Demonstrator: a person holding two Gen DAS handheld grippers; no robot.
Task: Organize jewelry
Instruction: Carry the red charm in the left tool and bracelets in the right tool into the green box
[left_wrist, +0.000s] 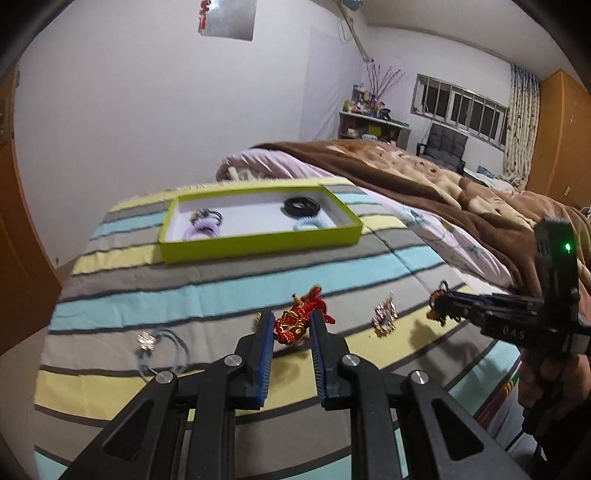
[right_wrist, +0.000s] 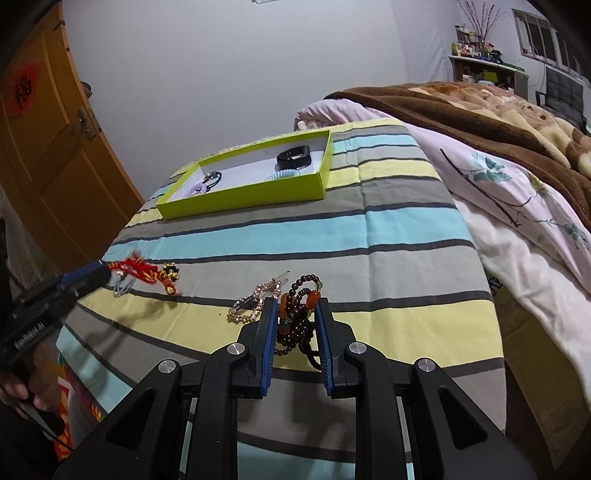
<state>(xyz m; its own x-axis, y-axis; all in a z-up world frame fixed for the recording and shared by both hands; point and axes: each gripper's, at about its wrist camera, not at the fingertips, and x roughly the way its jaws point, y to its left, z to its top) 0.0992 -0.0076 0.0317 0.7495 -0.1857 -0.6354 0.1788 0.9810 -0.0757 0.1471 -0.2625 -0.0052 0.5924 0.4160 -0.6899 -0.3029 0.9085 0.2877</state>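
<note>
A lime-green box (left_wrist: 258, 243) lies on the striped bedcover and holds a black band (left_wrist: 301, 205), a purple coil tie (left_wrist: 203, 229), a blue coil tie (left_wrist: 310, 224) and a small dark tie. My left gripper (left_wrist: 291, 326) is shut on a red and gold knotted charm (left_wrist: 295, 323). My right gripper (right_wrist: 295, 314) is shut on a dark bead bracelet with orange beads (right_wrist: 297, 317); it also shows in the left wrist view (left_wrist: 441, 306). The box (right_wrist: 243, 192) lies far ahead in the right wrist view.
A rose-gold bracelet (right_wrist: 251, 301) lies left of my right gripper. A clear ring with a silver charm (left_wrist: 159, 349) lies left of my left gripper. A brown blanket (left_wrist: 443, 184) and floral quilt (right_wrist: 517, 206) are heaped on the right. A wooden door (right_wrist: 55, 147) stands left.
</note>
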